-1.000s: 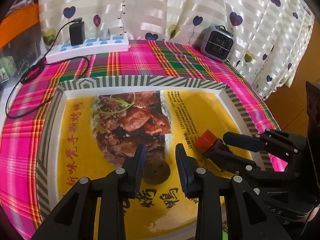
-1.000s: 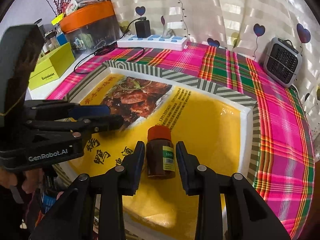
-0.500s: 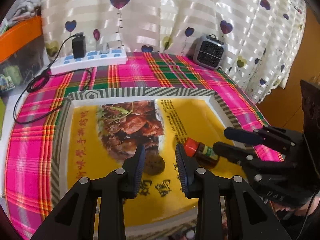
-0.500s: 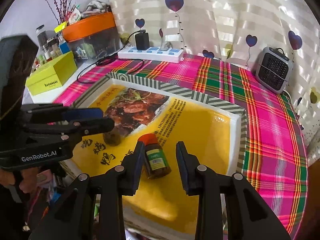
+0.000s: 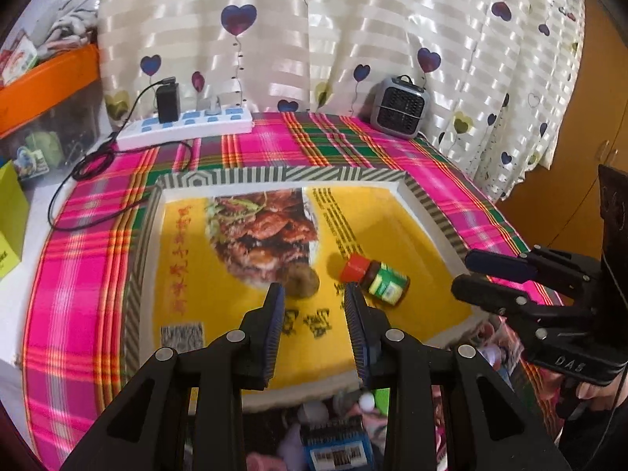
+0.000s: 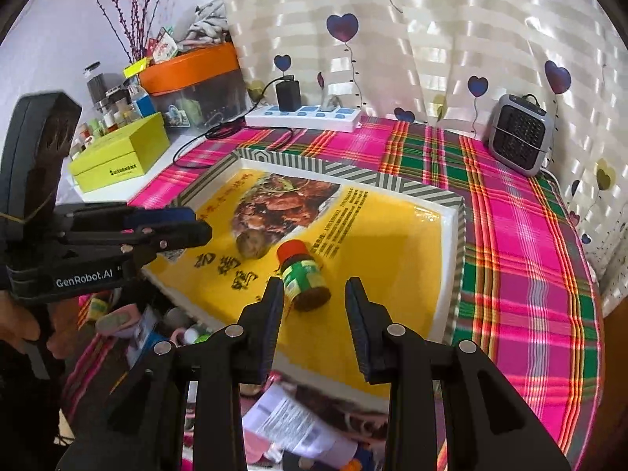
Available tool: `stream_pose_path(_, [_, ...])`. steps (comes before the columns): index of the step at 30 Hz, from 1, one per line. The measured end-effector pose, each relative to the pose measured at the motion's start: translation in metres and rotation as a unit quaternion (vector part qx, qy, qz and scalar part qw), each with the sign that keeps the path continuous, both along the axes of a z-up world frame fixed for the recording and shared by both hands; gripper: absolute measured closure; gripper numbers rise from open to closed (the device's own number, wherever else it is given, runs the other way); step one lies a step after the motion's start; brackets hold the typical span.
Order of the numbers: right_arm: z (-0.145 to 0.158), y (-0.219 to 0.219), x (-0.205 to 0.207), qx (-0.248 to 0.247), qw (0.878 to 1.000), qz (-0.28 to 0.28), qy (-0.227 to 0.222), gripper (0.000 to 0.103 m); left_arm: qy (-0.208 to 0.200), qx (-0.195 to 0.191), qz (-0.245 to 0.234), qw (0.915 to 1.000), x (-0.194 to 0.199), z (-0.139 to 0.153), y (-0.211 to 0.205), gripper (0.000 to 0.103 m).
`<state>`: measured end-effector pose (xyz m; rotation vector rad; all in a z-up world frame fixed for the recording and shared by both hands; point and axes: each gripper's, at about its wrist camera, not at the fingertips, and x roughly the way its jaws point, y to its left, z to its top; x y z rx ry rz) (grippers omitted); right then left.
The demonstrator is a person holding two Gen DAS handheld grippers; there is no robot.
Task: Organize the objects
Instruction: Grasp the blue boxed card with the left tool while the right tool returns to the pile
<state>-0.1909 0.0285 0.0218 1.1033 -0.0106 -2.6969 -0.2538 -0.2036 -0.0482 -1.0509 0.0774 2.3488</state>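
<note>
A small brown bottle [image 5: 376,280] [image 6: 306,278] with a red cap and green label lies on its side in the yellow-lined tray [image 5: 274,176] [image 6: 353,174]. To its left rests a round brown lump [image 5: 301,280] [image 6: 253,244]. My left gripper [image 5: 316,306] [image 6: 200,223] hangs open just short of the lump, nothing between its fingers. My right gripper [image 6: 316,300] [image 5: 465,273] is open too, its left finger close to the bottle's base, and the bottle is outside the gap.
A white power strip [image 5: 184,127] with a black charger and a grey mini heater [image 5: 400,108] stand at the back on the plaid cloth. A green box [image 6: 121,155] and an orange-lidded bin [image 6: 196,78] sit left. Mixed clutter [image 6: 290,424] lies below the tray's near edge.
Both grippers have drawn back and up from the tray. The bottle, earlier between the right fingers, now lies ahead of them. The lump has left the left gripper's gap.
</note>
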Motion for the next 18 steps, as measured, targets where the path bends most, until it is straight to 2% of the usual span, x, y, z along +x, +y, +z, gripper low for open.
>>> stream_pose_path(8, [0.004, 0.007, 0.031, -0.019, 1.000, -0.010, 0.019, 0.085, 0.001, 0.010, 0.006, 0.9999, 0.027, -0.002, -0.010, 0.073])
stream_pose_path(18, [-0.002, 0.008, 0.052, -0.029, 0.999, -0.003, 0.021, 0.085, 0.010, 0.003, 0.005, 0.9999, 0.052, -0.009, -0.011, 0.073])
